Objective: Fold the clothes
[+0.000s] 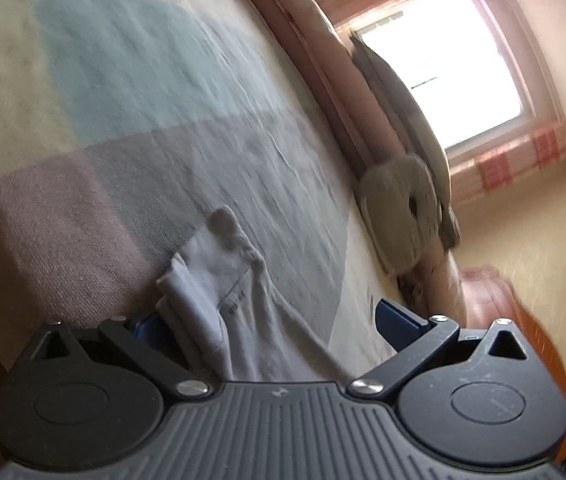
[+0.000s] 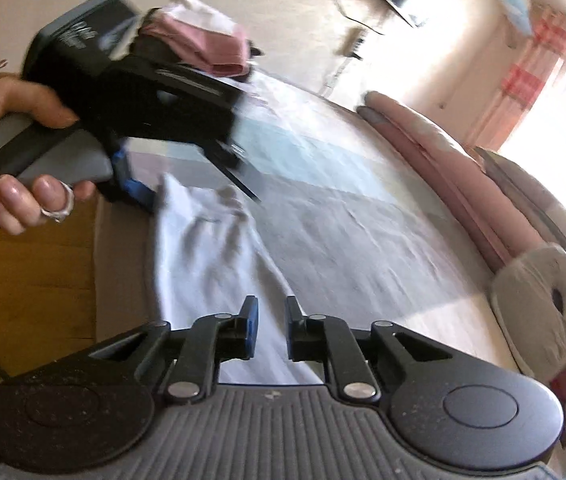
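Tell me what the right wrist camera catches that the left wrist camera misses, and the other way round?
Only the right wrist view shows the person's hand holding the left gripper, a pink pile of clothes at the far end of the bed, and its own right gripper, slightly open over the white garment.

Only the left wrist view shows the window clearly and the garment's printed label.

Both show the white garment, the striped bedcover, and the grey cushion.
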